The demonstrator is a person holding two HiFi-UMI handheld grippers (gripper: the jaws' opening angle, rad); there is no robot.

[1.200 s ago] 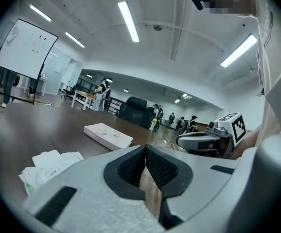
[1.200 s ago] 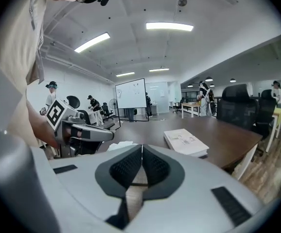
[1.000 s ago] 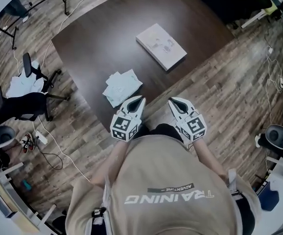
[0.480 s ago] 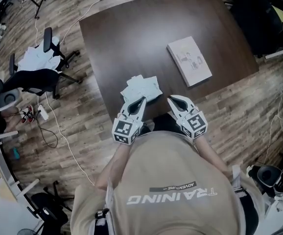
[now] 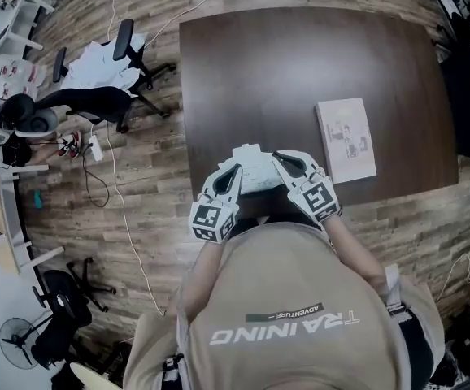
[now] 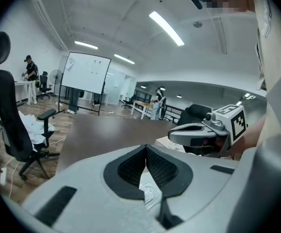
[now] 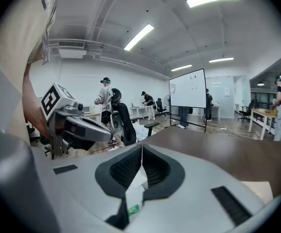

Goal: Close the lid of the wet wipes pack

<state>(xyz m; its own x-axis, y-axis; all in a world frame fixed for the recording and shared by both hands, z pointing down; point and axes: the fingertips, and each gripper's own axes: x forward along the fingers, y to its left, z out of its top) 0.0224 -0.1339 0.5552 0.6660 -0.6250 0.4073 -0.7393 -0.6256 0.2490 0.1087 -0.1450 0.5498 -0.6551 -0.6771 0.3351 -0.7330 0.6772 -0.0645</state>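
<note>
The wet wipes pack, white and crumpled, lies at the near edge of the dark brown table. Whether its lid is up cannot be made out. My left gripper hangs over the pack's left end and my right gripper over its right end. Each is shut with nothing held. In the left gripper view the shut jaws leave a slit below, through which a bit of the pack shows. The right gripper view likewise shows the shut jaws, with the pack beneath.
A flat white box lies on the table to the right of the pack. An office chair with white cloth on it stands on the wooden floor at the left. Cables trail across the floor. My torso fills the bottom of the head view.
The head view has swung, so the table now sits further right. Both grippers have moved forward over the wipes pack, which earlier lay ahead of the left one.
</note>
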